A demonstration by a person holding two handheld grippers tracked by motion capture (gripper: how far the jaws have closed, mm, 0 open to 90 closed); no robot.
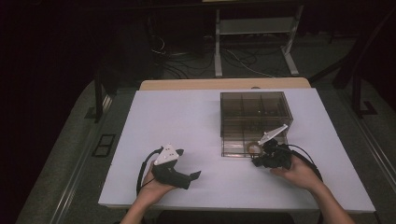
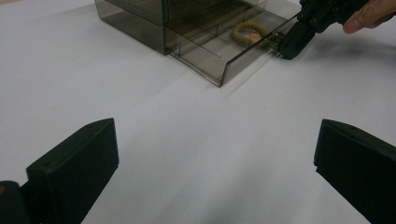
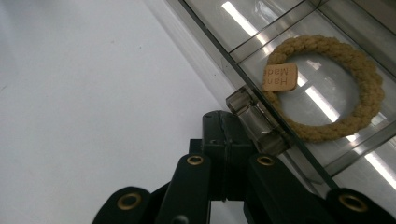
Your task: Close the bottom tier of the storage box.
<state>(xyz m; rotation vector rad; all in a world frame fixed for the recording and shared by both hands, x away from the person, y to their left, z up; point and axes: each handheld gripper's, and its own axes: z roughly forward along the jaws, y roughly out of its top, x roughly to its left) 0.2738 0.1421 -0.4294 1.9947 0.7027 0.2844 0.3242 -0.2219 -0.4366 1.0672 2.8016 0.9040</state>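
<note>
Inside, one rope ring (image 3: 327, 88) (tagged) — one drawer (image 2: 224, 56).

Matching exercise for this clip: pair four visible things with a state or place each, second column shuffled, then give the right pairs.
1. left gripper
2. right gripper
3. rope ring
4. drawer

A. pulled out of the smoky plastic box
B. open, above bare white table
C. lying in a drawer compartment
D. shut beside the drawer's handle

Pairs: 1-B, 2-D, 3-C, 4-A
</note>
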